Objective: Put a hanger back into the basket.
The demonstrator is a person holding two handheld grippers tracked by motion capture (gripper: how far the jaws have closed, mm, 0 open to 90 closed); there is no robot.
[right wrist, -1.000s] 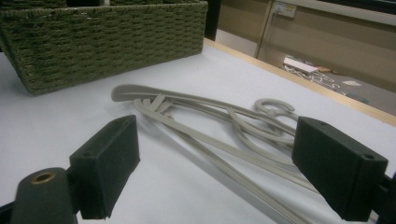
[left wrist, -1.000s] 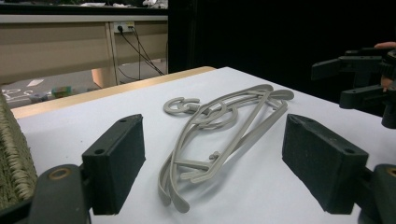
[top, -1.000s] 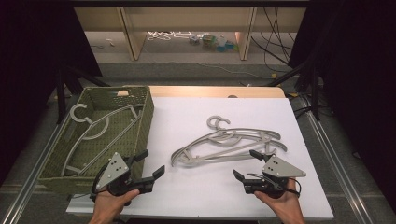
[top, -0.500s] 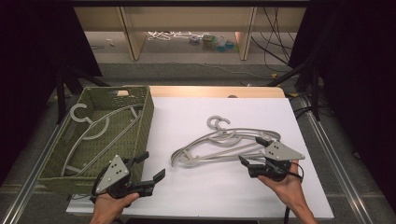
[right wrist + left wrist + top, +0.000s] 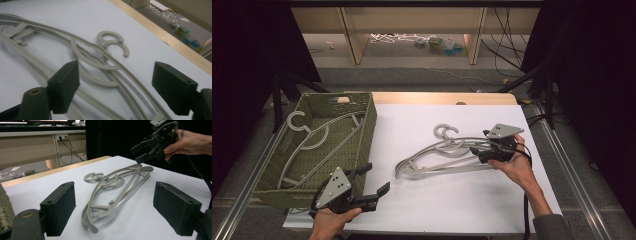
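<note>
- The right gripper (image 5: 477, 151) is held out over the right part of the white table (image 5: 412, 120), the forearm coming in from the bottom right and the jaws pointing left at the near end of the grey hangers (image 5: 439, 155).
- Its jaws stand released, wide apart, with the hanger bars running between and below them in the right gripper view; I cannot tell whether a jaw touches a bar.
- The left gripper (image 5: 377, 181) sits low at the table's near left edge, just beside the green woven basket (image 5: 369, 125), jaws aimed right and away toward the hangers.
- Its jaws are also released and empty, framing the pile from well apart.
- The hangers lie flat, stacked on one another, in the middle-right of the table; their long axis runs left to right, rising slightly toward the right gripper, with the hooks (image 5: 446, 131) on the far side.
- Another hanger (image 5: 312, 137) lies inside the basket.
</note>
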